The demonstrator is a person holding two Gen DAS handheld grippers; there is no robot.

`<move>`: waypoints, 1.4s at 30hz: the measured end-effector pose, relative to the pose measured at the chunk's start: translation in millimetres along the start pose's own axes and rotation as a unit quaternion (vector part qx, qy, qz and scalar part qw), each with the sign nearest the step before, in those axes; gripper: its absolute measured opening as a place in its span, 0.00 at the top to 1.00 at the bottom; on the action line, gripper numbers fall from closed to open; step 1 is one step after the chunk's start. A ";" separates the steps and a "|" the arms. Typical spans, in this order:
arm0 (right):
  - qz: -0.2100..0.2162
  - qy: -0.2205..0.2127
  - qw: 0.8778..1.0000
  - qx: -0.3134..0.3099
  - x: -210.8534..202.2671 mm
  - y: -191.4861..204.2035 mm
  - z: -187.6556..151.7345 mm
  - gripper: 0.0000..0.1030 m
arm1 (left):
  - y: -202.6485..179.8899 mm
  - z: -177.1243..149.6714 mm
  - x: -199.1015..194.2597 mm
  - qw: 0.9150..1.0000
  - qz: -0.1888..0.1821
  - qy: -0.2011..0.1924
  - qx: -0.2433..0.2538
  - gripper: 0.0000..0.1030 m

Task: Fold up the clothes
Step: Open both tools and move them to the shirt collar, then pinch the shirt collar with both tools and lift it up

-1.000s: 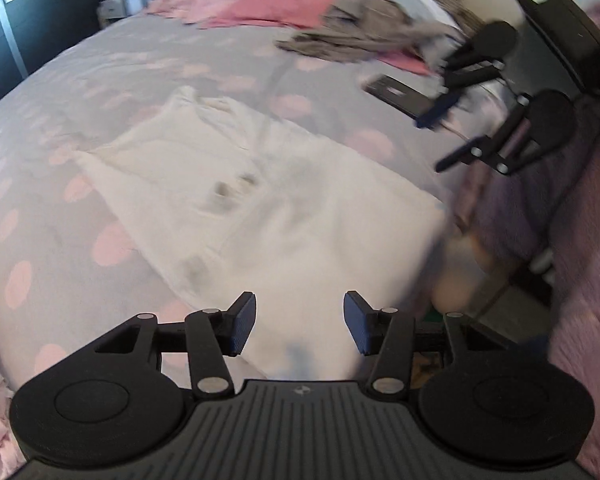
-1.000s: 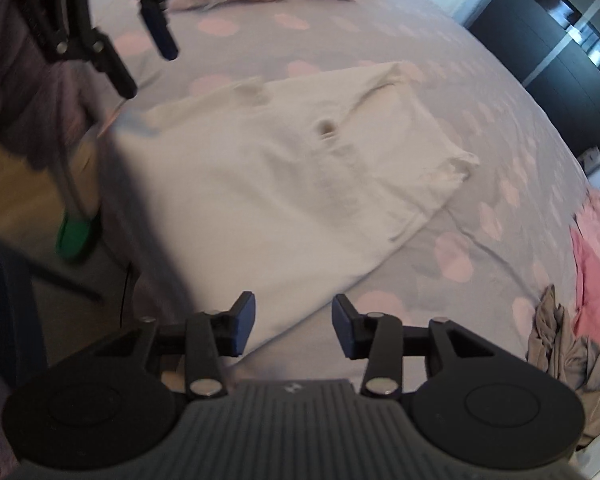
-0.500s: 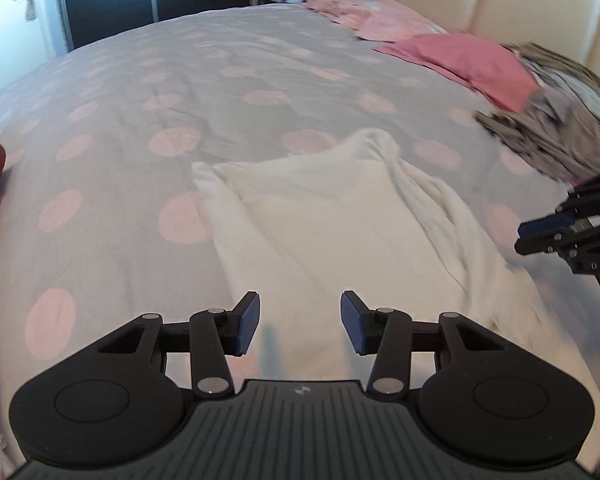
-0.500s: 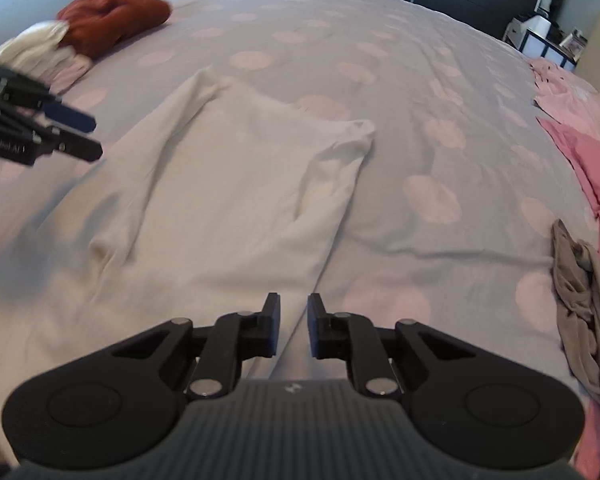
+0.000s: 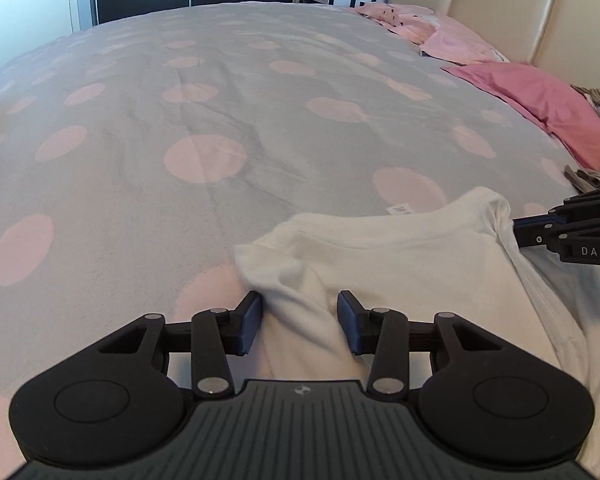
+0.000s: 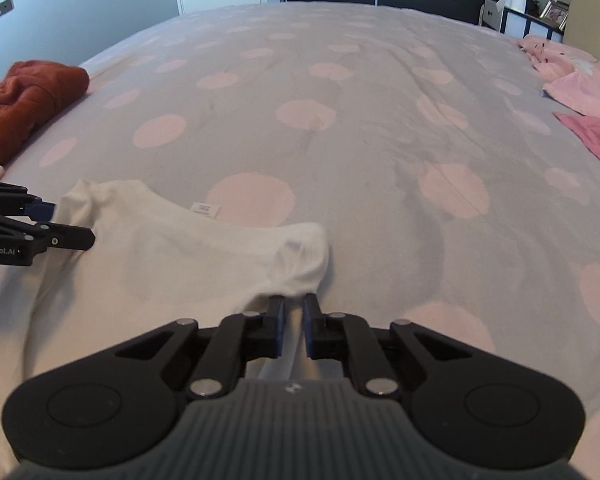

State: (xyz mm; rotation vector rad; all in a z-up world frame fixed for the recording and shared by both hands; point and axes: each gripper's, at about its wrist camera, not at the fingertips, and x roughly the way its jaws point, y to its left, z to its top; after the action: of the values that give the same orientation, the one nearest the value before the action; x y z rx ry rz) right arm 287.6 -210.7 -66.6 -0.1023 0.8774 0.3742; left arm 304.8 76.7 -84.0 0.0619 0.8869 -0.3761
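A white shirt (image 5: 400,264) lies flat on the grey, pink-dotted bed cover (image 5: 220,100), collar end and label away from me. My left gripper (image 5: 300,322) is open, its fingers either side of a raised fold at the shirt's left shoulder. My right gripper (image 6: 294,326) is shut on the shirt (image 6: 172,256) at the right shoulder, with only a narrow slit between the pads. In the left wrist view the right gripper (image 5: 518,226) touches the far shoulder edge. The right wrist view shows the left gripper (image 6: 72,222) open at the other shoulder.
A rust-red garment (image 6: 28,100) lies at the bed's left edge. Pink pillows and clothes (image 5: 540,96) and a grey clothes heap (image 5: 596,176) sit by the cream headboard (image 5: 500,8). Dark wardrobes and a white dresser (image 6: 512,12) stand beyond the bed.
Both grippers have travelled up the shirt from its lower part to the shoulders. The right jaws have narrowed onto the fabric. The left jaws stay open, now with fabric between them.
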 end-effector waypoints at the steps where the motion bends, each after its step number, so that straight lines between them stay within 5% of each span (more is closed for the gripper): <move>1: 0.002 0.003 1.000 -0.003 3.9 -0.7 2.1 0.89 | 2.0 0.3 3.0 1.000 -0.002 -0.006 0.001 0.62; 8: 0.026 0.011 1.000 0.005 4.3 -13.3 13.8 0.83 | 0.4 9.6 8.8 1.000 0.004 -0.027 0.015 0.60; 10: 0.035 0.011 0.999 0.013 -1.0 -18.5 16.5 0.66 | 5.4 13.4 -0.1 0.999 -0.006 -0.032 0.017 0.55; 13: 0.048 0.010 0.998 0.025 -9.1 -26.3 20.6 0.53 | 13.8 21.2 -12.4 0.999 -0.019 -0.035 0.019 0.50; 20: 0.069 0.025 0.996 0.054 -6.4 -37.2 27.5 0.48 | 29.4 30.3 12.8 0.998 -0.048 0.027 -0.002 0.52; 24: 0.072 0.037 0.994 0.070 18.8 -35.3 23.5 0.49 | 24.7 28.5 21.5 0.999 -0.038 0.011 0.013 0.58; 26: 0.069 0.030 0.995 0.062 24.4 -30.4 23.5 0.56 | 19.5 28.9 23.8 0.999 -0.035 0.005 0.031 0.69; 28: 0.054 0.033 0.997 0.032 28.9 -21.3 26.3 0.75 | 14.2 29.5 25.7 0.998 -0.032 0.001 0.048 0.77; 31: 0.043 0.034 0.998 -0.002 25.9 -12.7 31.0 0.88 | 5.6 28.9 22.7 0.997 -0.020 -0.005 0.075 0.89; 37: 0.039 0.019 0.998 -0.036 3.8 -9.0 40.1 0.91 | -0.1 37.6 -10.9 0.995 -0.020 -0.037 0.088 0.91; 42: 0.049 -0.025 0.997 -0.047 -57.0 -5.7 50.2 0.91 | -6.5 49.3 -71.5 0.992 -0.037 -0.080 0.092 0.92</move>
State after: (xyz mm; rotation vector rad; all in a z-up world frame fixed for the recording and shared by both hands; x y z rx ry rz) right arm 293.3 -219.8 8.7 -0.1364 0.8180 0.5083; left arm 298.4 81.6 2.7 0.1675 0.6965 -0.5245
